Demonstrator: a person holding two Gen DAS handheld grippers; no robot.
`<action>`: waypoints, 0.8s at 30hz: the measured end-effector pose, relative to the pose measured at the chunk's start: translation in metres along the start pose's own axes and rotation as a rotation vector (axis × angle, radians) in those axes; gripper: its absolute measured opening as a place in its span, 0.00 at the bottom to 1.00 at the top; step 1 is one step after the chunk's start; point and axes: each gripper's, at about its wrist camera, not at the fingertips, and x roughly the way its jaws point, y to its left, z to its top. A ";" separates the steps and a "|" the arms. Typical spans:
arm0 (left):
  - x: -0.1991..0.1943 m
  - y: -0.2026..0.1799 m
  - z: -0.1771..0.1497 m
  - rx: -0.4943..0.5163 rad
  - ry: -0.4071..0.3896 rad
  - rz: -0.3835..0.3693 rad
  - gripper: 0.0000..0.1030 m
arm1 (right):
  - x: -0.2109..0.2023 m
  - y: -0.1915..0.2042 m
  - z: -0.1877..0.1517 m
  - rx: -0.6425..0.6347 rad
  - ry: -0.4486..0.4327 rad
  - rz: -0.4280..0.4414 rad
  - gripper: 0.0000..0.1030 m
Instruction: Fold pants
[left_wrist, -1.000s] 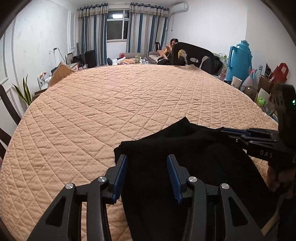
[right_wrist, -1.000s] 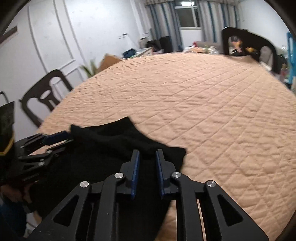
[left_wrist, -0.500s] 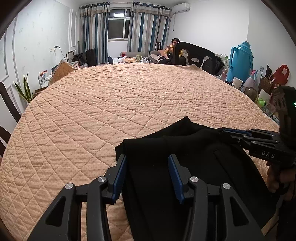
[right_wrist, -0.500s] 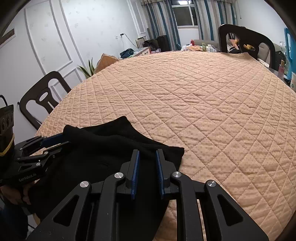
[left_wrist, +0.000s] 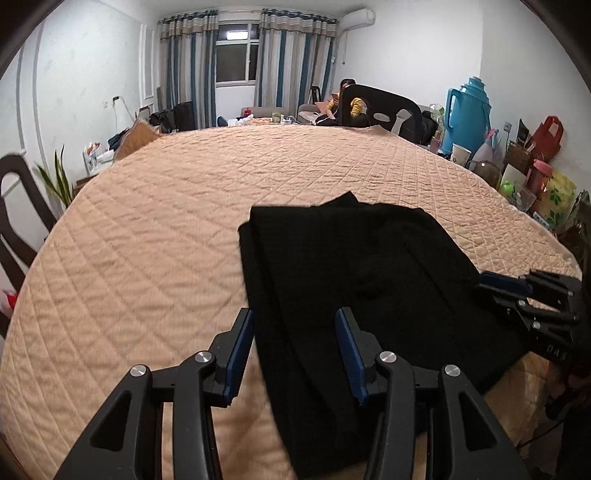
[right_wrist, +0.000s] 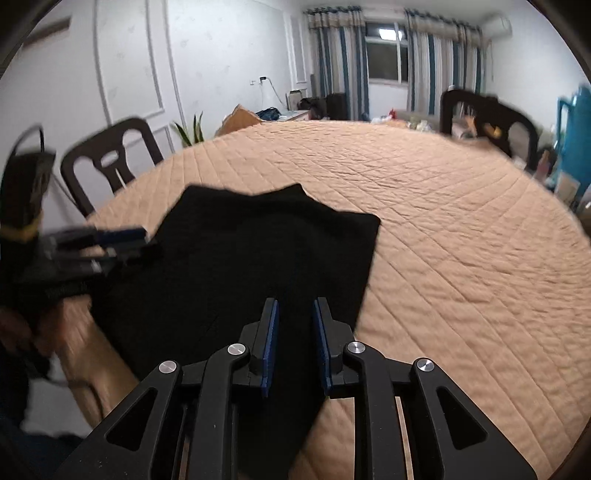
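1. Your left gripper (left_wrist: 293, 349) hangs over the near left edge of the black pants (left_wrist: 354, 280), jaws apart, with cloth below the gap and neither pad pressing it.
2. Your right gripper (right_wrist: 294, 341) has just been opening; its jaws stand slightly apart over the pants' near right part, clamping nothing.
3. The pants lie folded on the quilted peach cover (left_wrist: 155, 240), at its near edge.
4. Only the left view shows the blue thermos (left_wrist: 467, 110) sharply and a seated person (left_wrist: 347, 98); only the right view shows the dark chair (right_wrist: 110, 162).
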 end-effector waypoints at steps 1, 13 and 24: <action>-0.002 0.000 -0.003 -0.008 -0.004 -0.003 0.48 | -0.002 0.000 -0.002 0.007 -0.002 -0.001 0.19; -0.005 0.002 -0.011 -0.049 -0.024 -0.015 0.49 | -0.005 -0.005 -0.008 0.073 -0.029 0.039 0.20; -0.007 0.008 -0.005 -0.049 0.002 -0.022 0.50 | -0.008 -0.024 -0.006 0.162 -0.011 0.056 0.38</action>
